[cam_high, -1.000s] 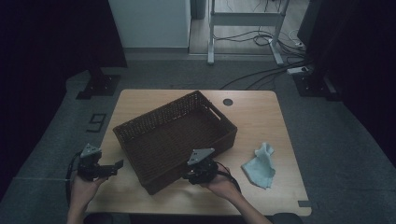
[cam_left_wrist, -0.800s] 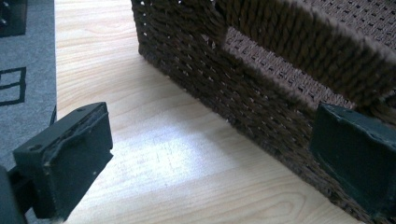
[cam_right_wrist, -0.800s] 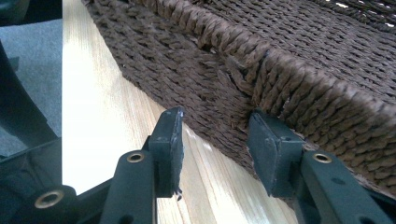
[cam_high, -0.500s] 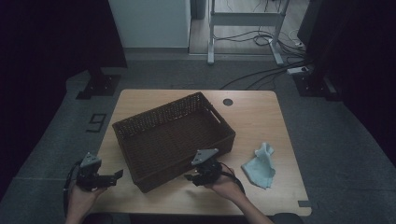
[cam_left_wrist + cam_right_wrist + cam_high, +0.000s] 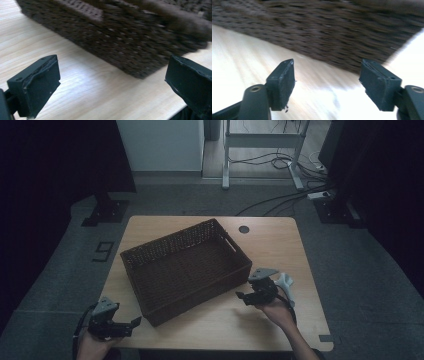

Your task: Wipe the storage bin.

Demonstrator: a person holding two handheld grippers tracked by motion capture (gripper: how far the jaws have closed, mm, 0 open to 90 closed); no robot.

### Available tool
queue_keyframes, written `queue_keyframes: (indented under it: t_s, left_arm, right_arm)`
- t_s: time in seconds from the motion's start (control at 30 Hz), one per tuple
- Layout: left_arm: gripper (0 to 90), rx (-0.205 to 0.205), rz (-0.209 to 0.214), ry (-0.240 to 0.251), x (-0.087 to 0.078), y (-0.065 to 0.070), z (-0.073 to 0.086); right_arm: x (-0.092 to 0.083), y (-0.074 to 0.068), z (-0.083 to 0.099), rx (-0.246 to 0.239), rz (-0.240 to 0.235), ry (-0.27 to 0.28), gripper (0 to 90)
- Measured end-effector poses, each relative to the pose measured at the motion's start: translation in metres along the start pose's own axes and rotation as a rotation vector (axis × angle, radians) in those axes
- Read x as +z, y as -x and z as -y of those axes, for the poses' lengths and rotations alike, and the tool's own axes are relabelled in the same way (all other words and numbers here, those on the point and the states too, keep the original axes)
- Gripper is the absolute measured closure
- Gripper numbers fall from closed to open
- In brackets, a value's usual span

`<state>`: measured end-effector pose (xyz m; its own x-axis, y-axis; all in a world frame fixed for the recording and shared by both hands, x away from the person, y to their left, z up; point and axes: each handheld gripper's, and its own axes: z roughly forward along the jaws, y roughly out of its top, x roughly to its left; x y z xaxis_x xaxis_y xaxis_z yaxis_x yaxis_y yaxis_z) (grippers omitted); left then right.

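A dark brown wicker basket (image 5: 200, 292) sits askew in the middle of the wooden table (image 5: 270, 235). My right gripper (image 5: 241, 296) hovers just off the basket's near right corner, pointing at it. Its jaws have just been opening and stand open with nothing between them. In the right gripper view, the gripper (image 5: 327, 72) faces the basket's woven wall (image 5: 324, 30). My left gripper (image 5: 134, 324) is at the table's front left corner, open. In its own view, the left gripper (image 5: 112, 67) looks at the basket's corner (image 5: 125, 32) over bare wood.
A pale crumpled cloth (image 5: 285, 281) lies just behind my right hand, partly hidden by the gripper. A round cable hole (image 5: 243, 229) sits near the table's far edge. Cables and stand legs lie on the floor beyond.
My right gripper has drawn away to the right from the basket's near wall. My left gripper has slid back toward the table's front edge. The basket shifted slightly left.
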<state>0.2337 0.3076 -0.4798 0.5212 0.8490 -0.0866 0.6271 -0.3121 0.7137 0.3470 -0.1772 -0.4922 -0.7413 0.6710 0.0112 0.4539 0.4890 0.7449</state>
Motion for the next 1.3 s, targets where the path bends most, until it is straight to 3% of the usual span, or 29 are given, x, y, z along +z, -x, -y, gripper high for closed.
queue_keyframes:
  t_s: [0.23,0.4,0.5,0.63,0.7,0.8,0.97,1.3]
  left_arm:
    - [0.2,0.043,0.041,-0.004,0.004,0.017,-0.009]
    - [3.3,0.07,0.05,-0.014,0.01,0.027,-0.016]
    - [9.7,0.071,0.045,-0.008,0.011,0.029,-0.02]
    - [17.4,0.068,0.041,-0.004,0.013,0.028,-0.023]
    - [20.6,0.072,0.055,-0.004,0.015,0.028,-0.025]
    - [21.3,0.088,0.028,-0.012,0.017,0.028,-0.027]
    - [23.3,0.075,0.018,-0.022,0.017,0.023,-0.03]
    - [25.1,0.056,-0.004,-0.027,0.024,0.007,-0.042]
  right_arm:
    - [0.0,0.022,0.001,0.028,0.041,0.004,23.2]
    - [0.006,0.031,-0.005,0.021,0.033,0.002,23.0]
    - [0.01,0.035,-0.009,0.016,0.019,0.011,23.1]
    - [0.015,0.035,-0.015,0.007,-0.022,0.033,23.6]
    - [0.016,0.033,-0.016,0.001,-0.015,0.024,23.7]
    - [0.014,0.033,-0.015,0.009,-0.022,0.025,27.4]
    - [0.008,0.033,-0.012,0.017,-0.057,0.023,32.8]
    - [-0.004,0.022,-0.004,-0.007,-0.058,0.002,42.4]
